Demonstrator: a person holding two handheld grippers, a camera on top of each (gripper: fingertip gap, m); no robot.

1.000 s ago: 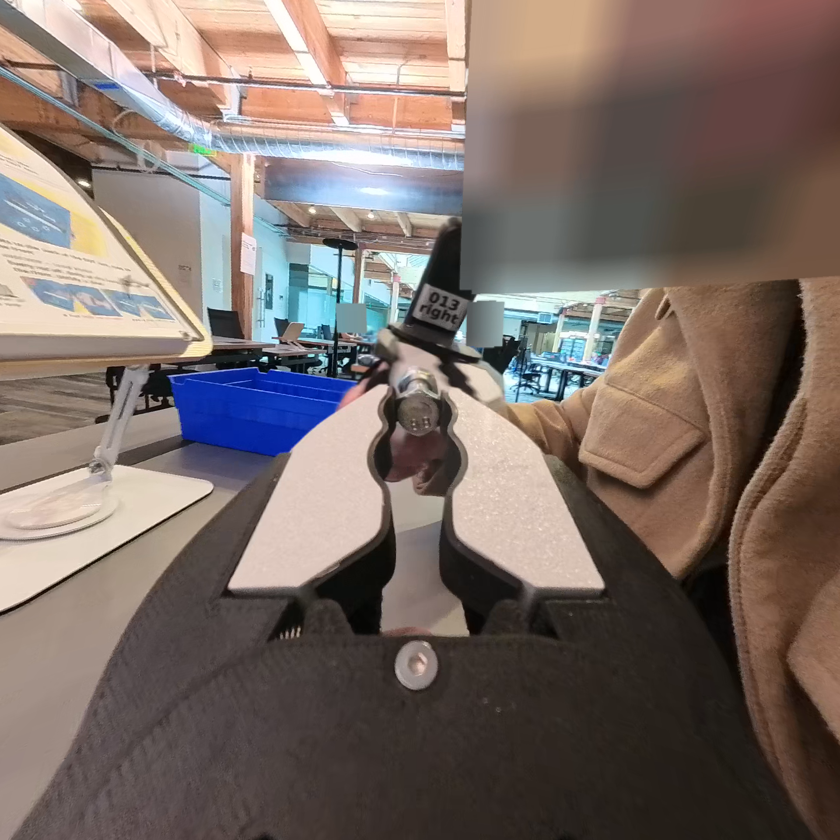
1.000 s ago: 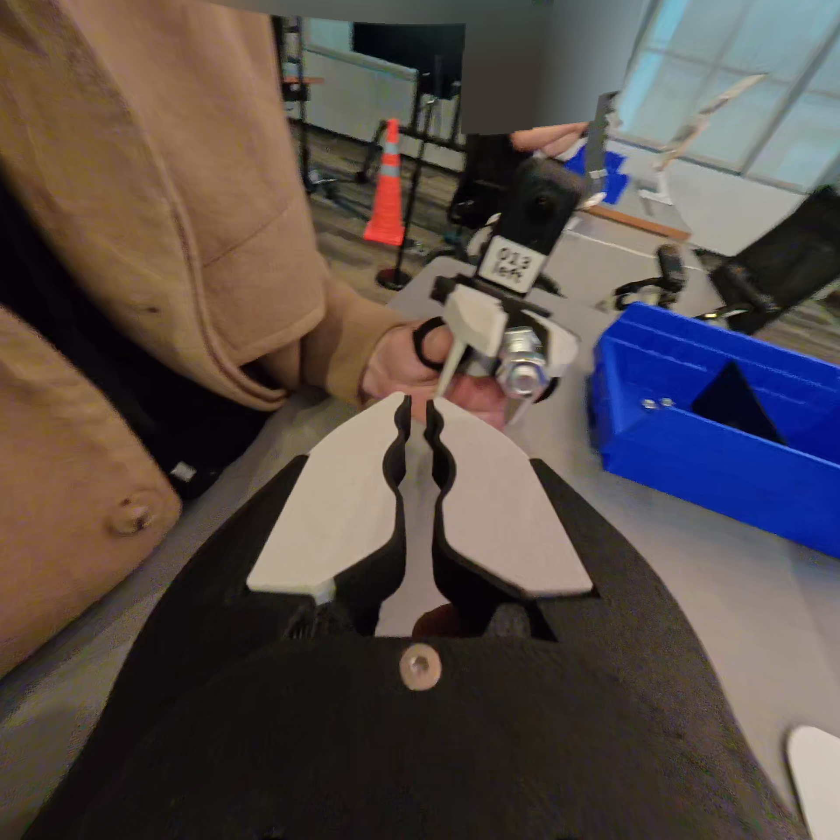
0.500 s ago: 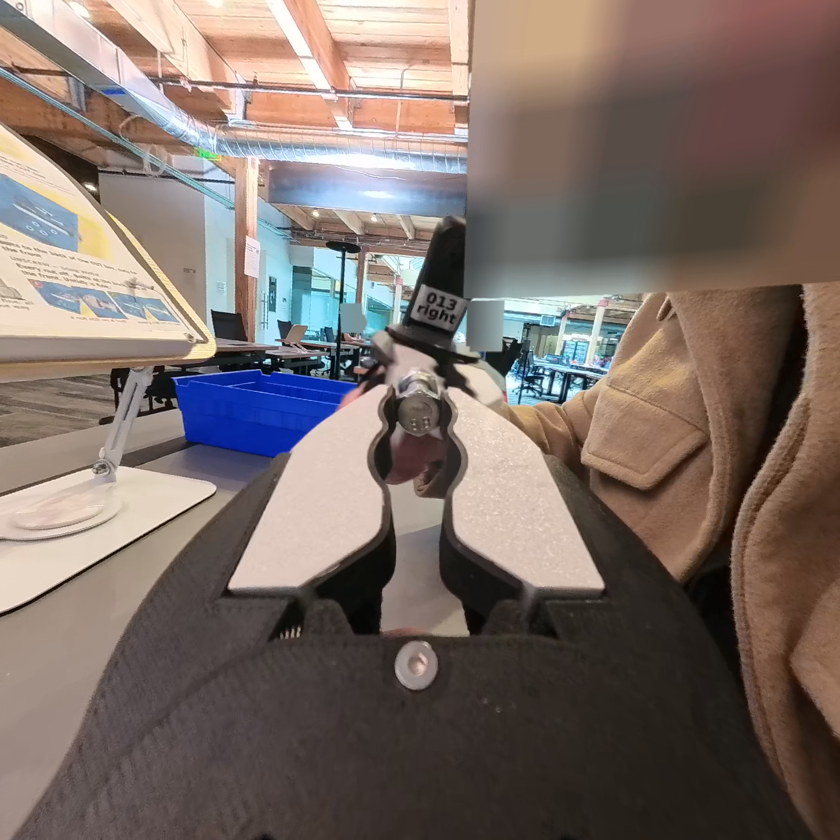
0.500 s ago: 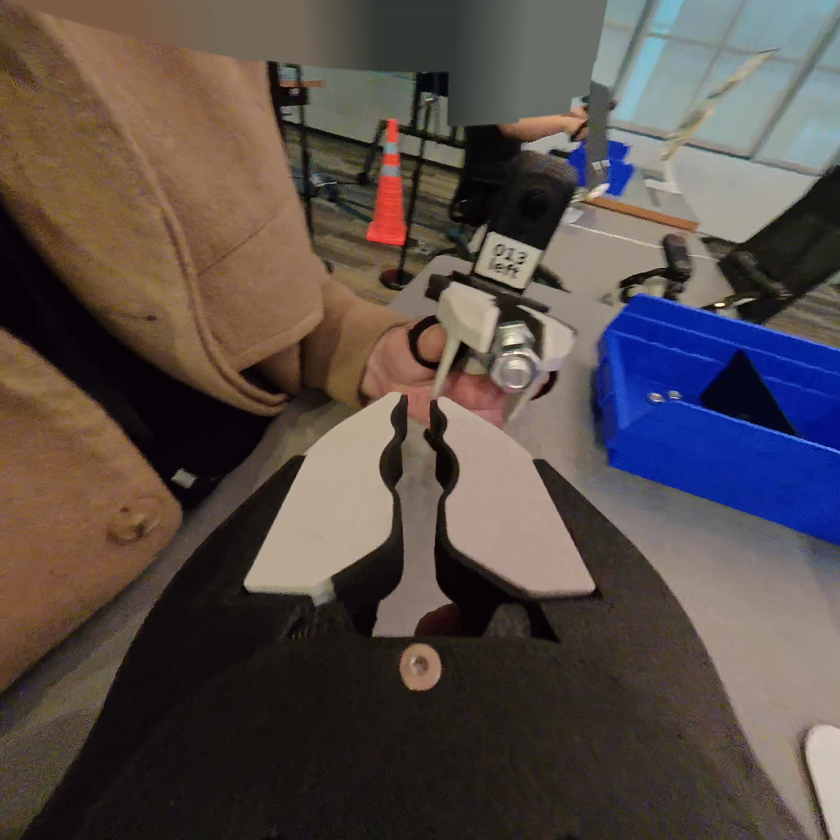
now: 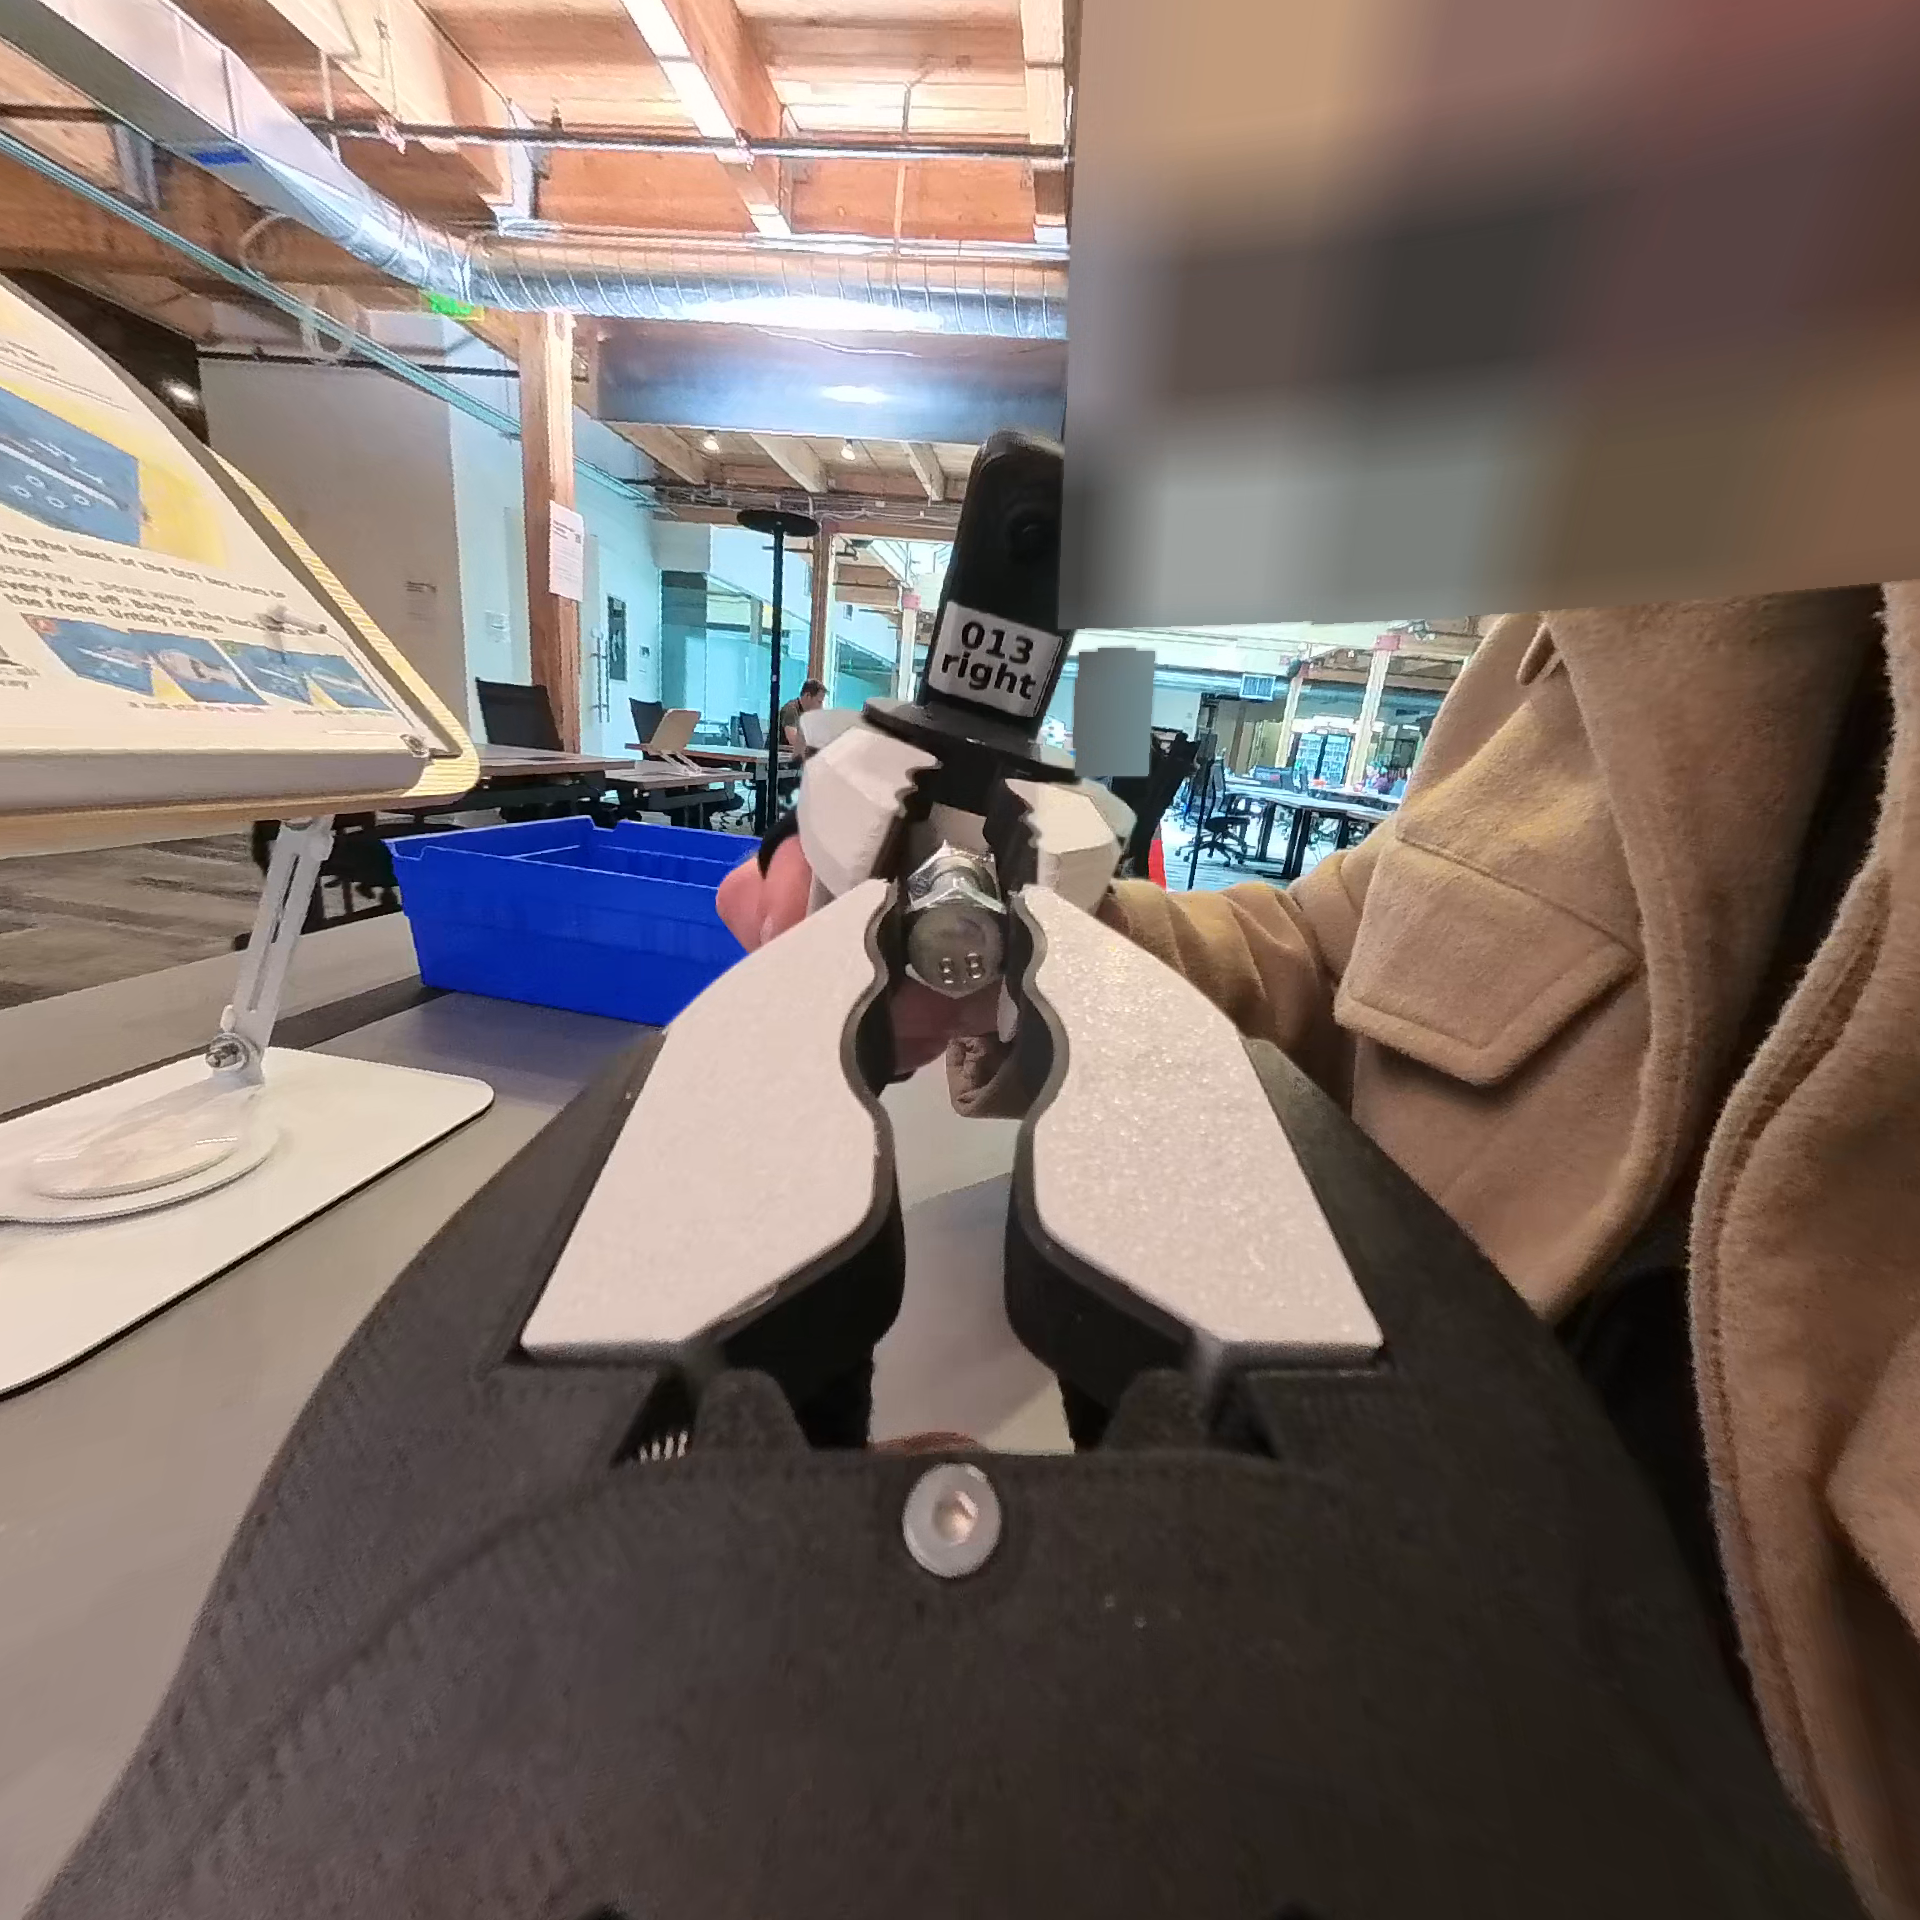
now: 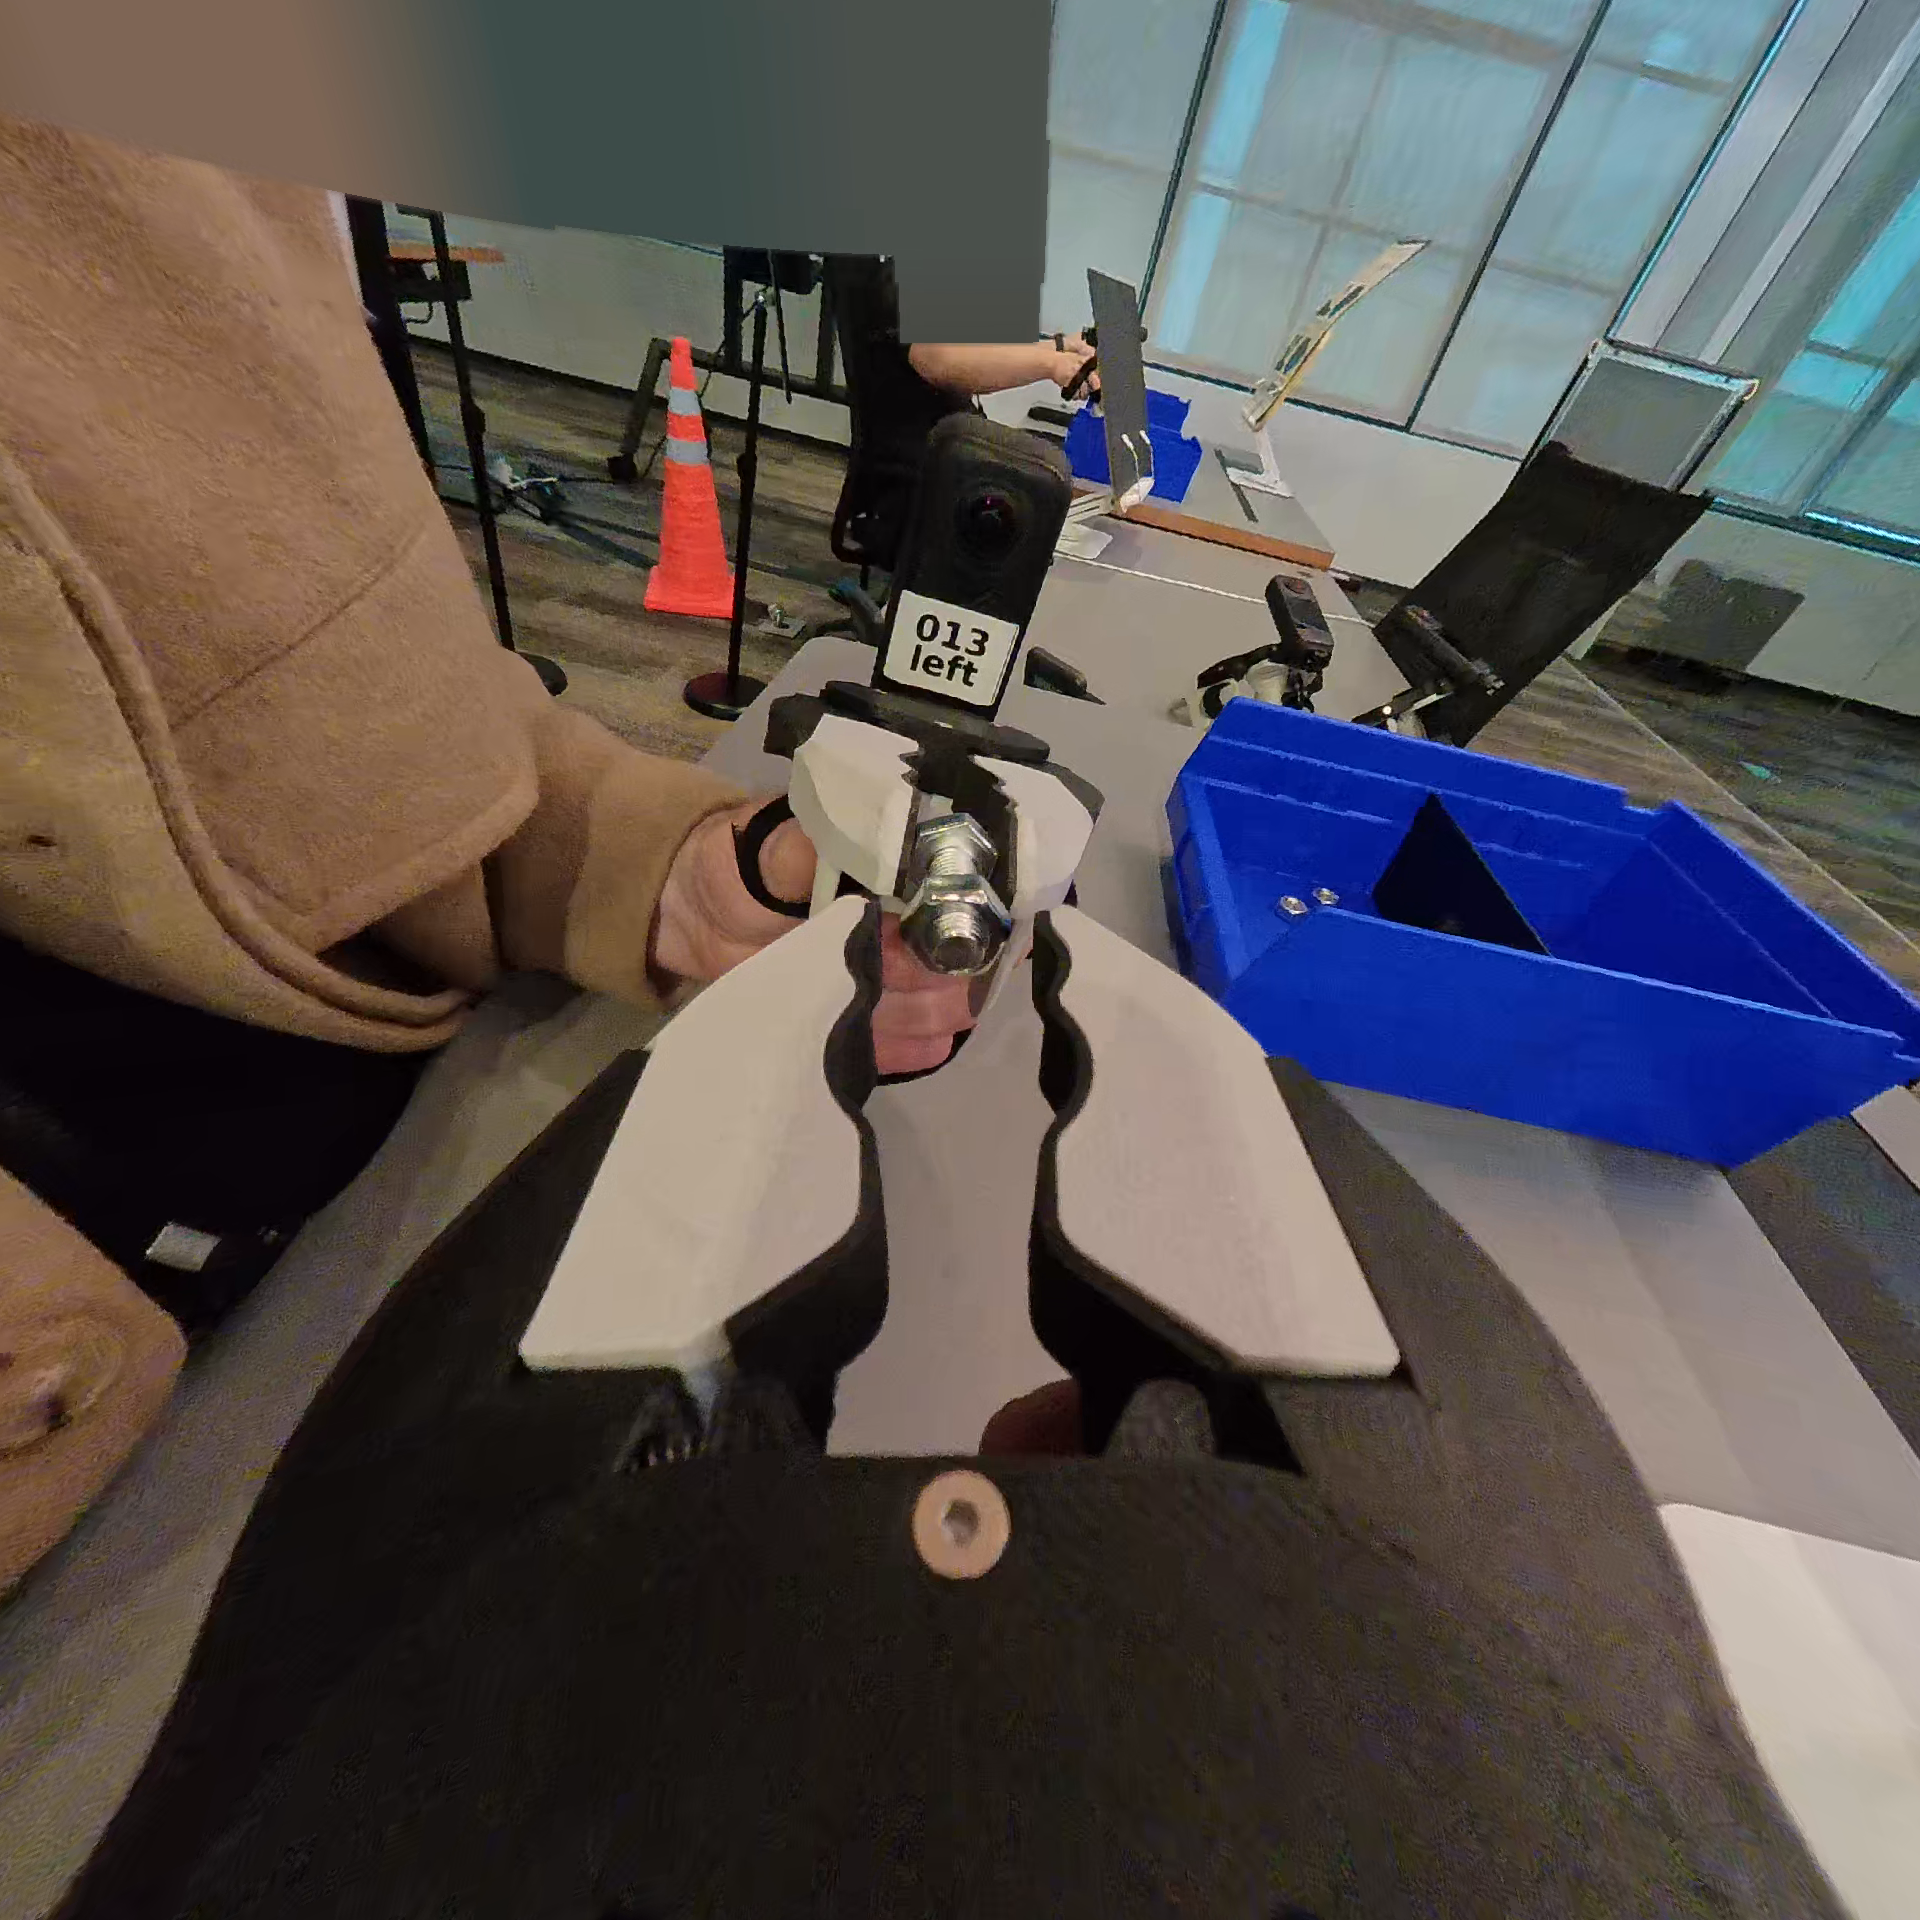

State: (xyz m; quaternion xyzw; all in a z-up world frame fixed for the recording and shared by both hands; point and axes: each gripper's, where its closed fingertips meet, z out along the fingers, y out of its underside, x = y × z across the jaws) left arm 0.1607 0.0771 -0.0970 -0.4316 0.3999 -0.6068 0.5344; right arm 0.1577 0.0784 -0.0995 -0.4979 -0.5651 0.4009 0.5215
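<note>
I saw the bolt (image 5: 954,940) pinched head-first in my left tongs (image 5: 953,925), its nut (image 6: 948,921) on the threaded end between my spread right tongs (image 6: 951,940). The blue bin (image 6: 1538,935) sat on the bench (image 6: 1507,1247), right of those.

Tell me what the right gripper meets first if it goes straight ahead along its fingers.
The nut on the bolt that the left gripper holds, dead ahead. The right gripper is open with its tips either side of the nut; whether they touch it is unclear.
</note>
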